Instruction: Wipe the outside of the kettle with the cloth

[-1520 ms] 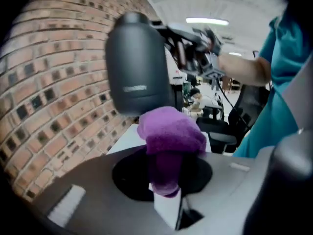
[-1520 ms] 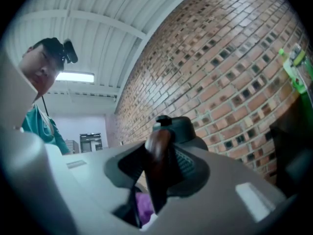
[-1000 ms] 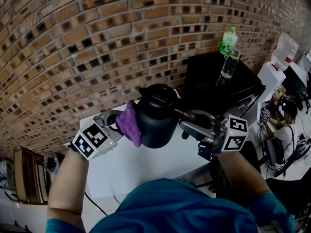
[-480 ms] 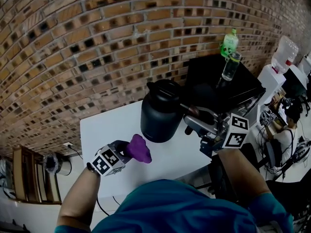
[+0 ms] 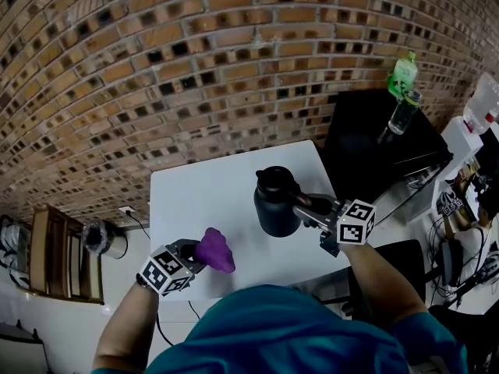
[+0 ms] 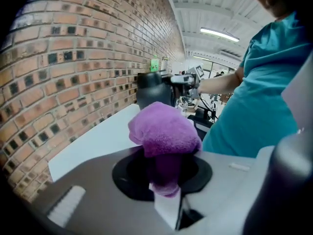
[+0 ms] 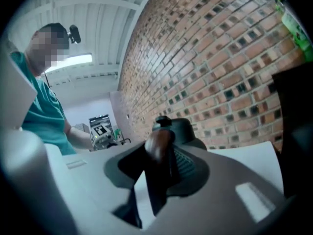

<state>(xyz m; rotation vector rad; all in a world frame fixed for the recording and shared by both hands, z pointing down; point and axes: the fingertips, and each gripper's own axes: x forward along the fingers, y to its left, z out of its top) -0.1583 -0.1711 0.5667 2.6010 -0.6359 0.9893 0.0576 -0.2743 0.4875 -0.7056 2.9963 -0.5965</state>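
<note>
Standing upright on the white tabletop (image 5: pixel 204 197), the matte black kettle (image 5: pixel 274 207) has its brown handle (image 7: pixel 157 145) clamped in the right tool (image 5: pixel 306 206). Well apart from it, the left tool (image 5: pixel 196 254) pinches a bunched, fluffy purple cloth (image 5: pixel 216 249) near the tabletop's front edge.

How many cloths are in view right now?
1: the purple cloth, clamped in the left hand-held gripper over the near part of the white table, apart from the kettle. Others may be hidden.

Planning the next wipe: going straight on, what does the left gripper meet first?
Likely the table, since the left gripper, shut on the purple cloth, tilts downward; the kettle stands beyond. Depth unclear.
</note>
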